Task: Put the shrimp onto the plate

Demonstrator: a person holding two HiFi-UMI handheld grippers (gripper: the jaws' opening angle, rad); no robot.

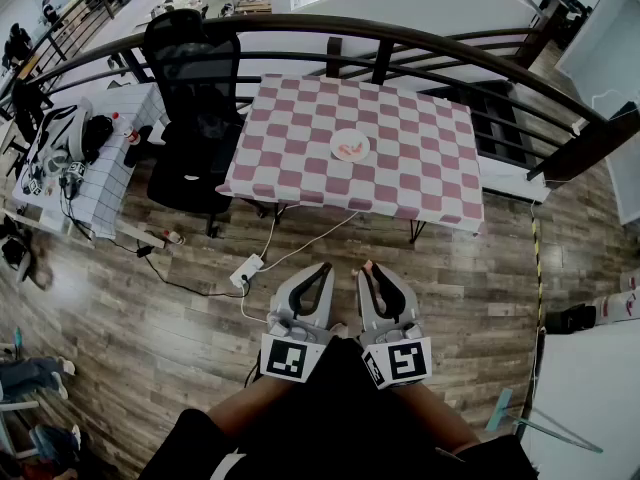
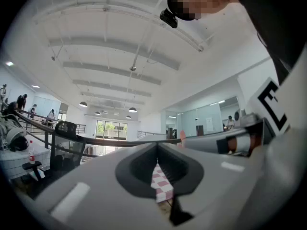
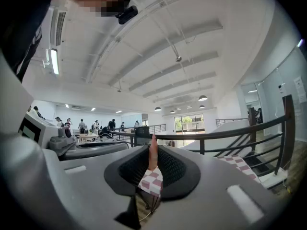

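A table with a pink-and-white checked cloth (image 1: 400, 168) stands well ahead of me. On it sits a white plate (image 1: 350, 146) with something pink lying in it. Both grippers are held close to my body over the wooden floor, far short of the table. My right gripper (image 1: 370, 269) (image 3: 152, 150) is shut on a pink-orange shrimp (image 3: 152, 153) whose tip sticks out past the jaws (image 1: 368, 265). My left gripper (image 1: 324, 268) (image 2: 157, 147) is shut with nothing in it; the shrimp (image 2: 183, 137) shows just beside it.
A black office chair (image 1: 195, 98) stands at the table's left end. A curved dark railing (image 1: 400, 36) runs behind the table. A white power strip (image 1: 247, 268) and cables lie on the floor between me and the table. A cluttered side table (image 1: 95, 163) is far left.
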